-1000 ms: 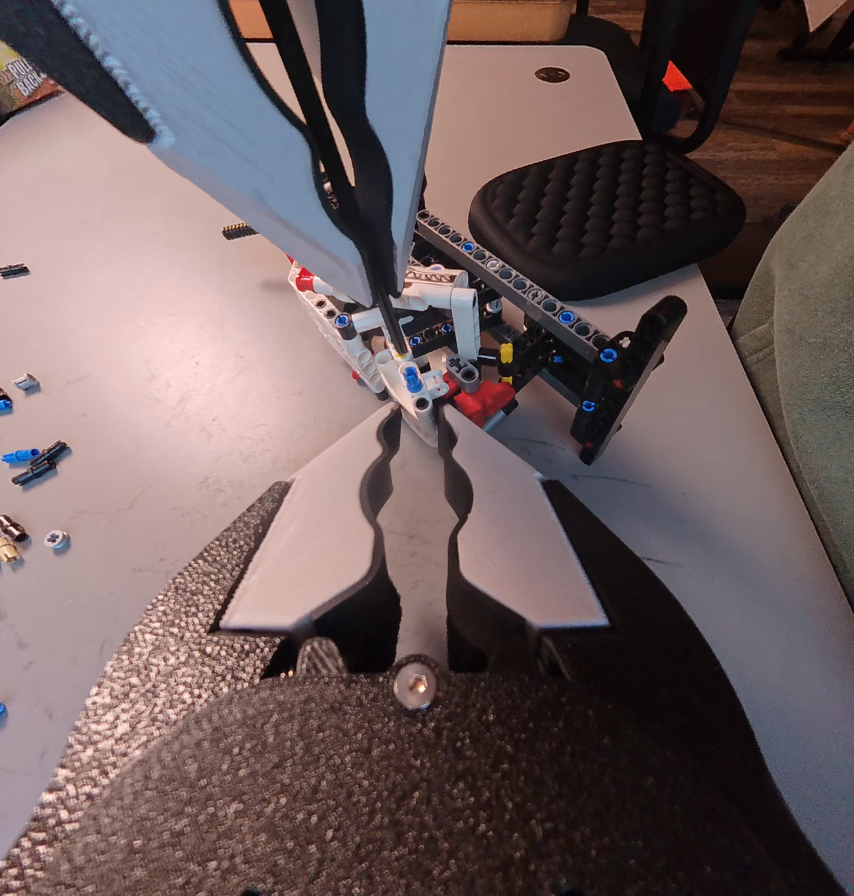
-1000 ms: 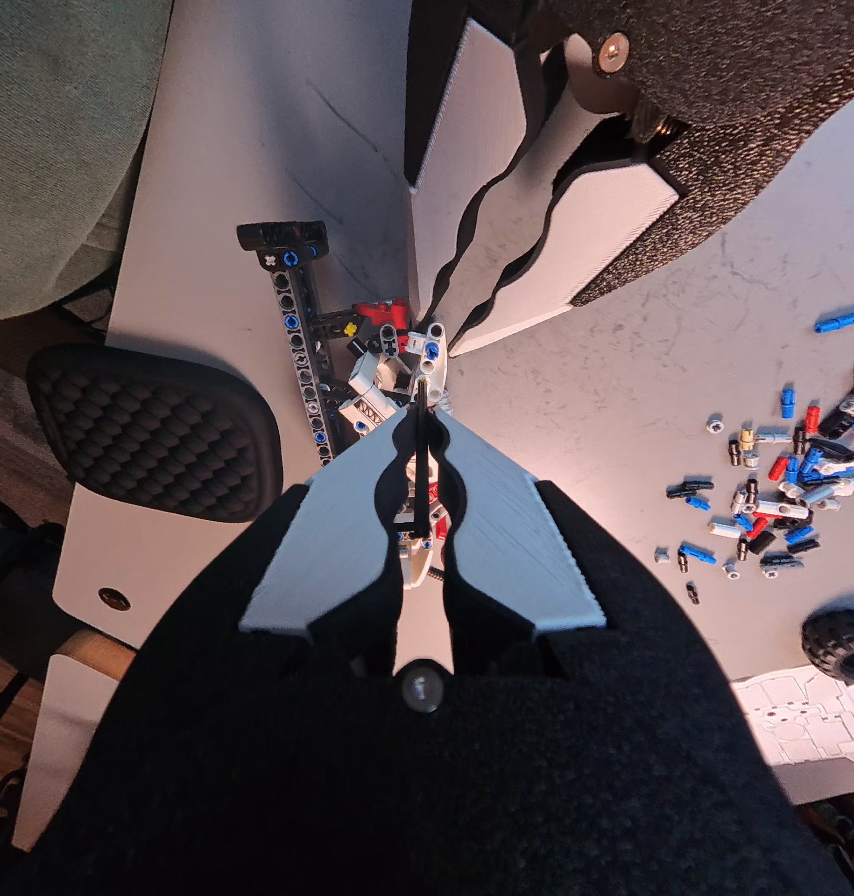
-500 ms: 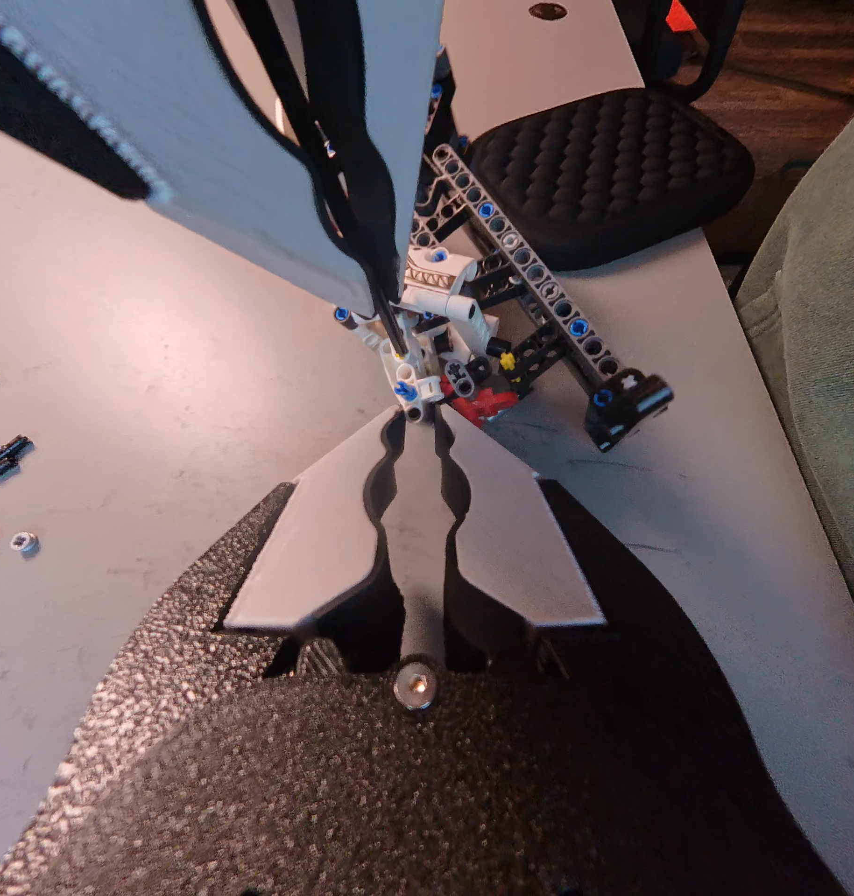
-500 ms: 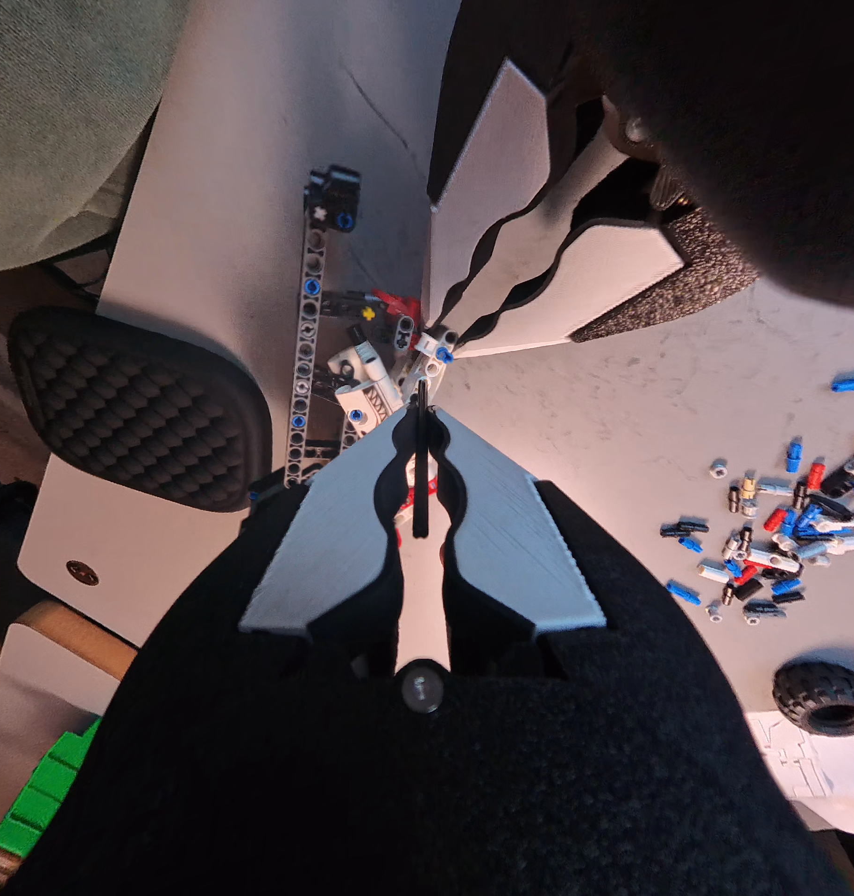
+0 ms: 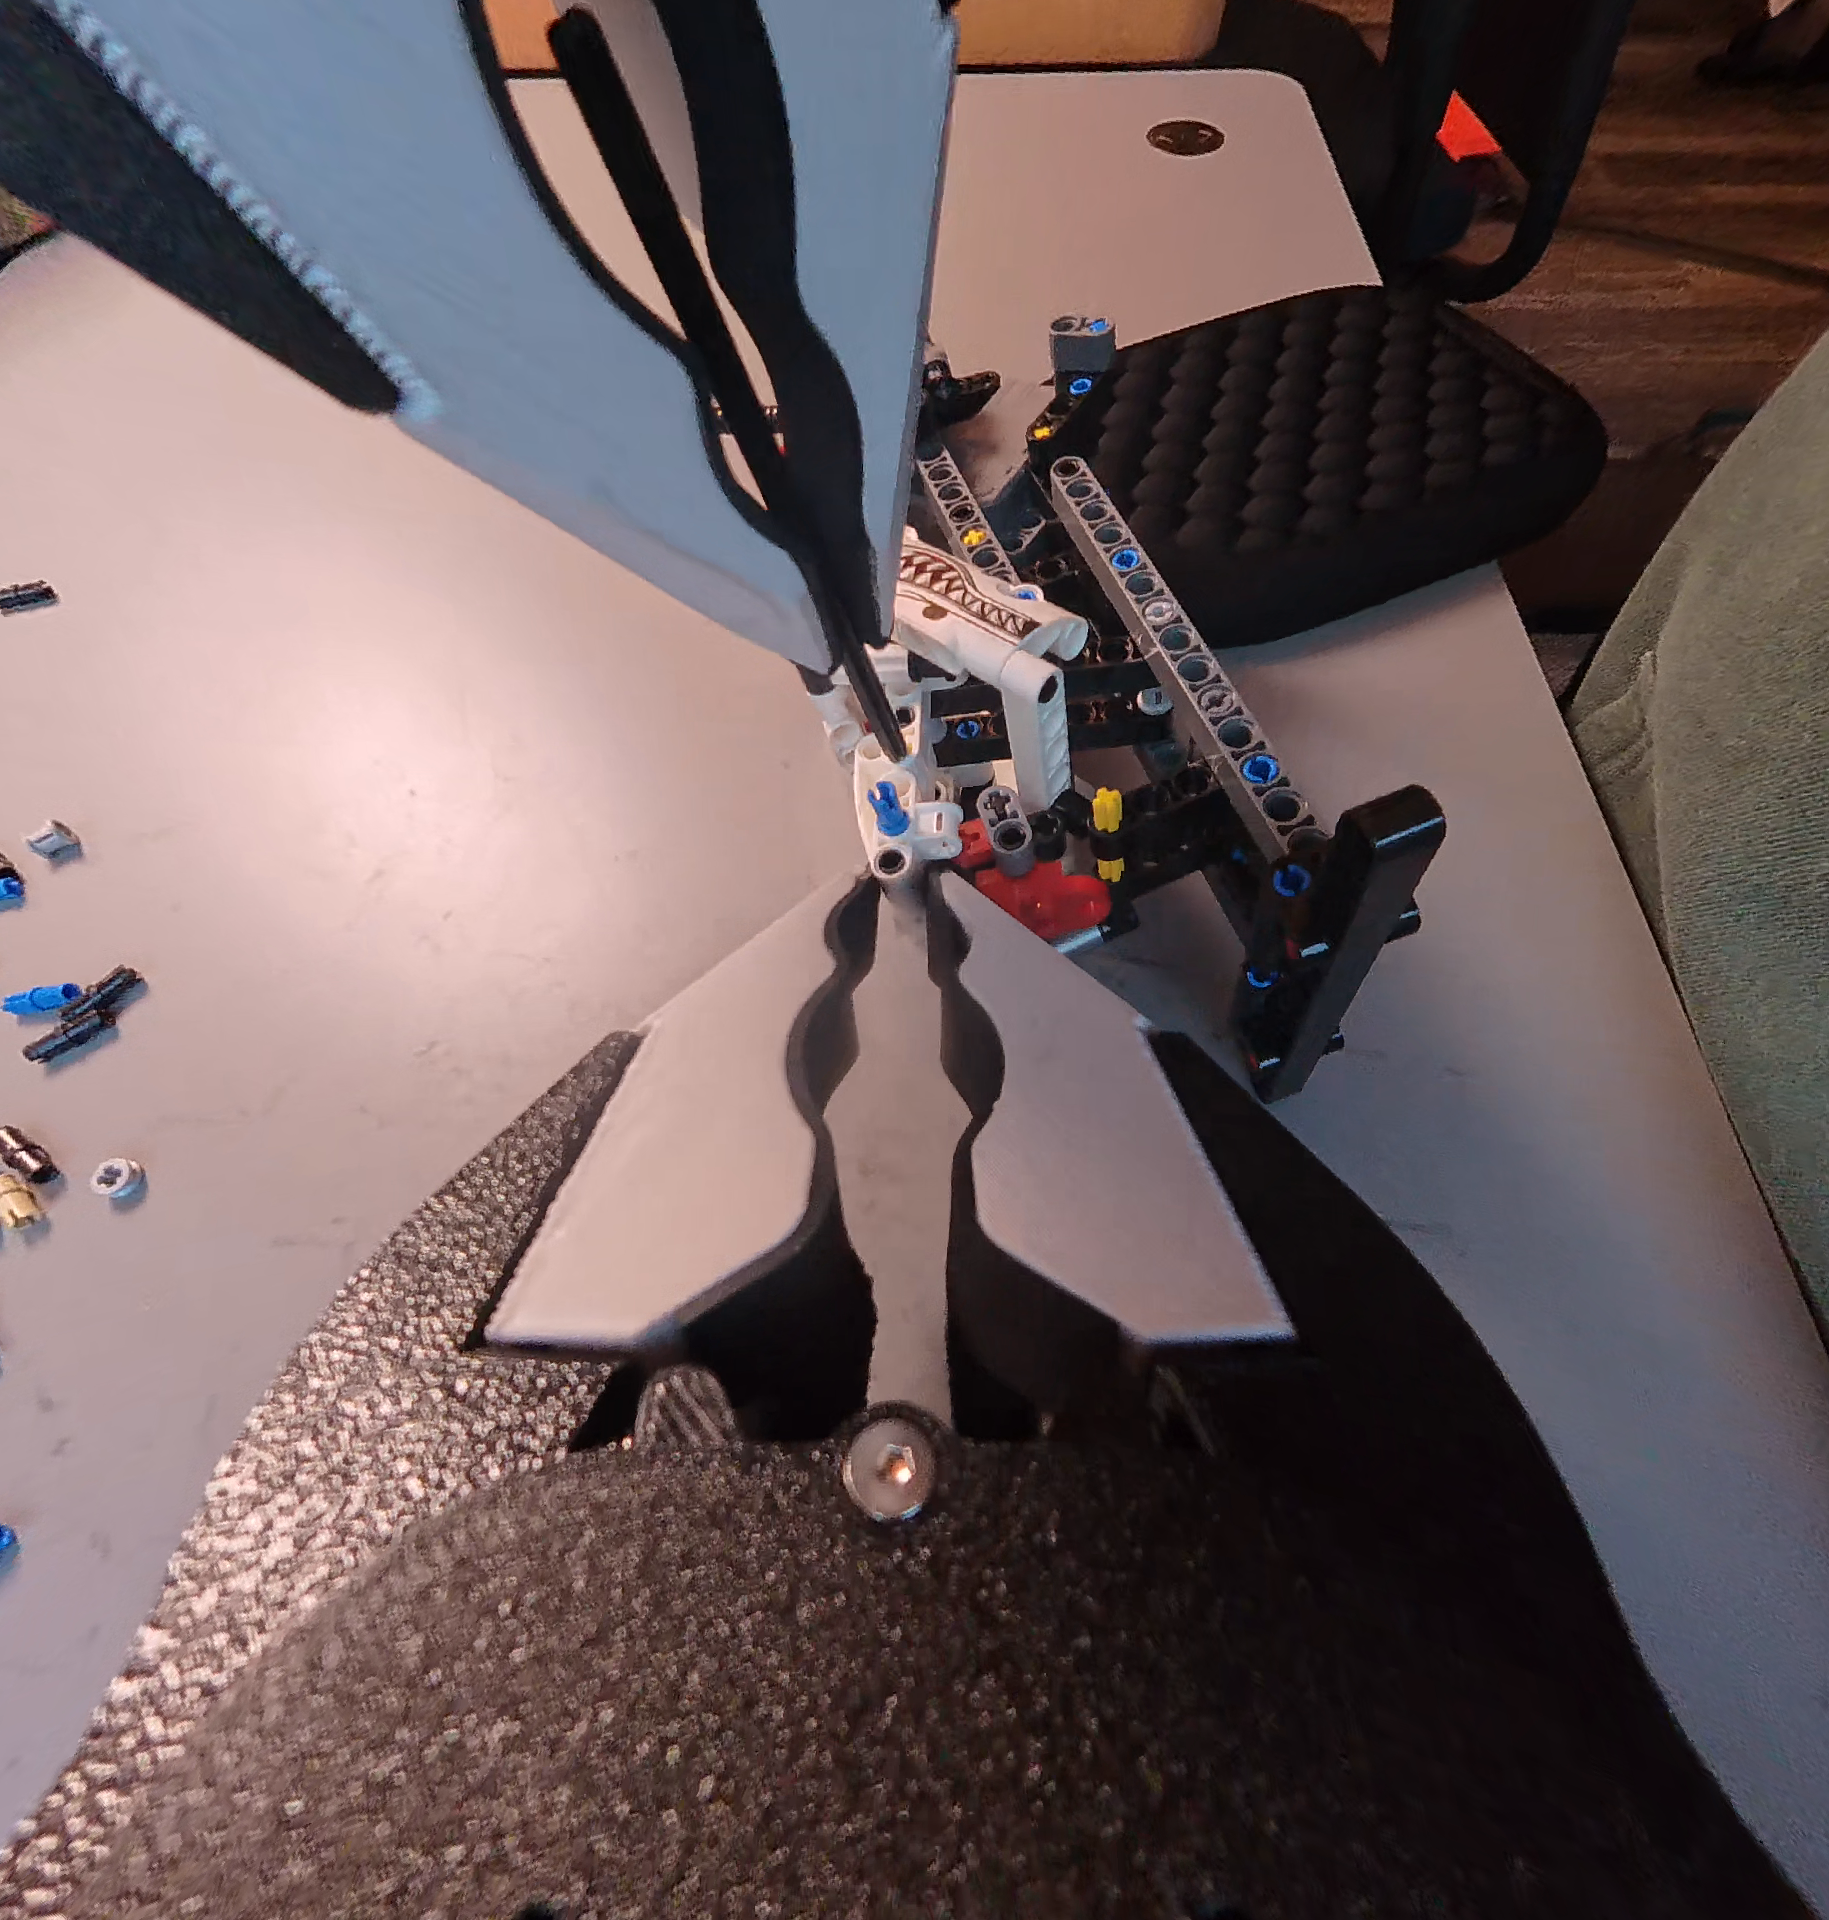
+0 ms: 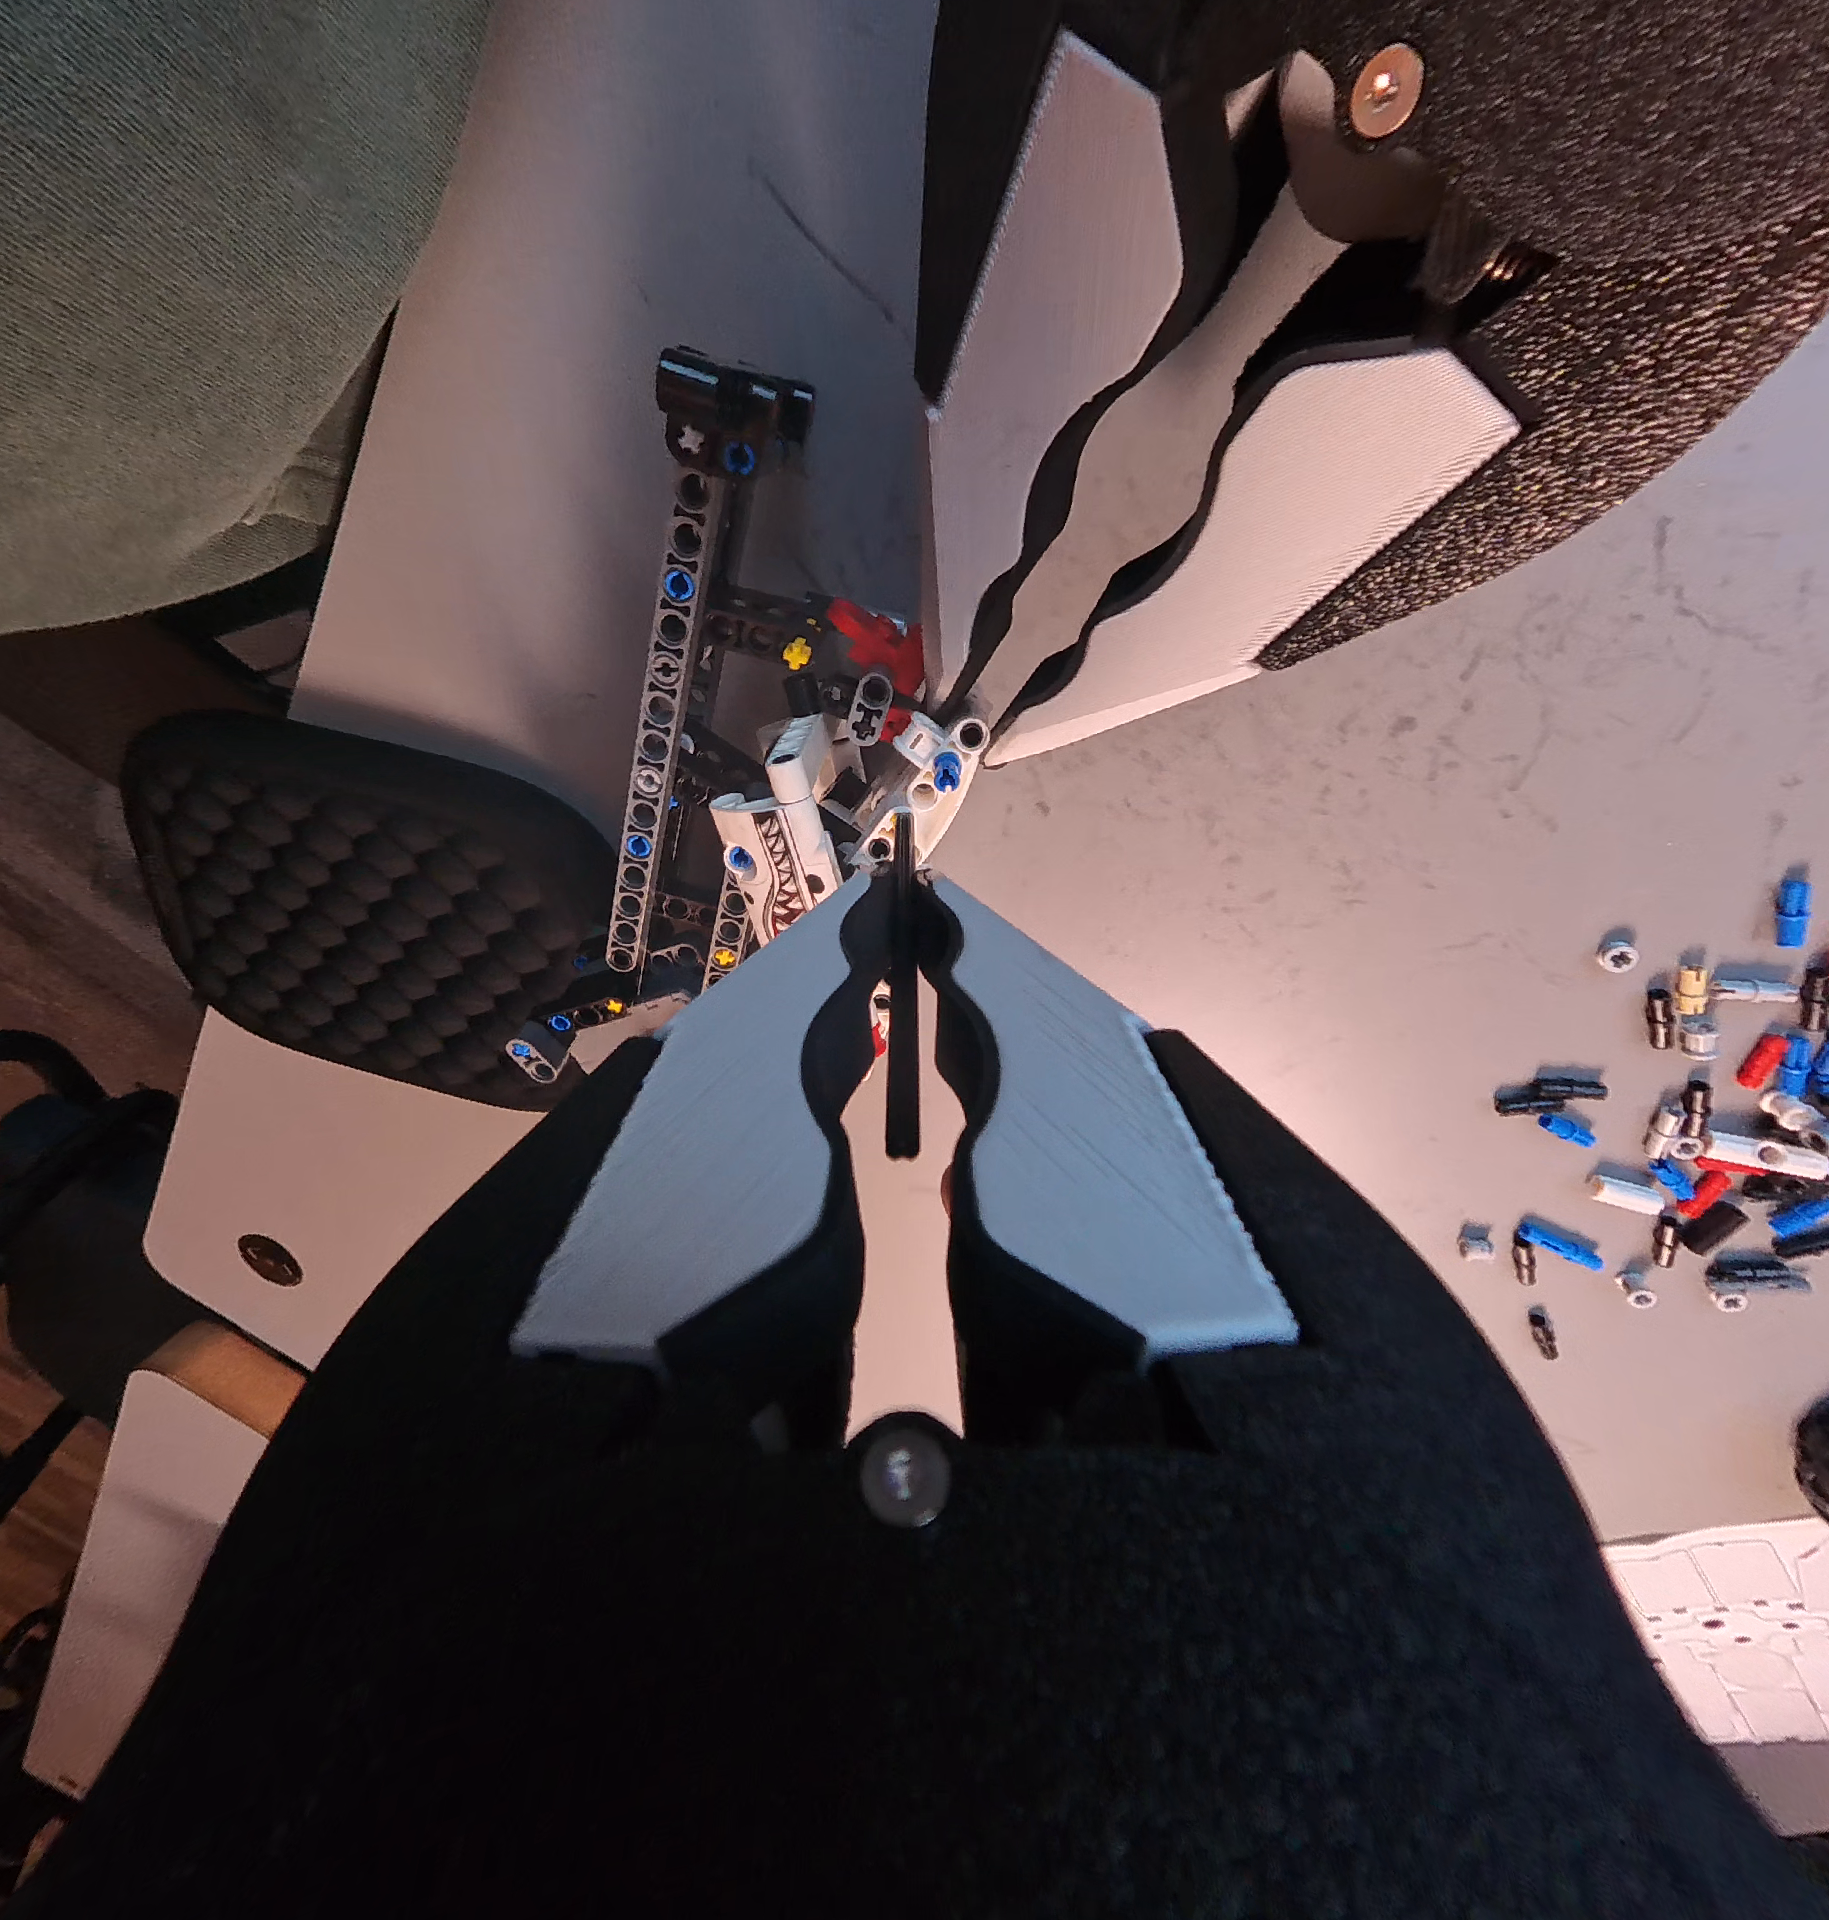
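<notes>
Model of building-toy beams, white, grey, black and red, rests on the grey table near its edge, a black padded seat just past it. The left gripper pinches the model's white front piece, its jaws closed on it. The right gripper is clamped on a thin black axle (its tip touches the same white piece). Loose small parts, blue, black, red and grey, lie scattered well apart on the table.
</notes>
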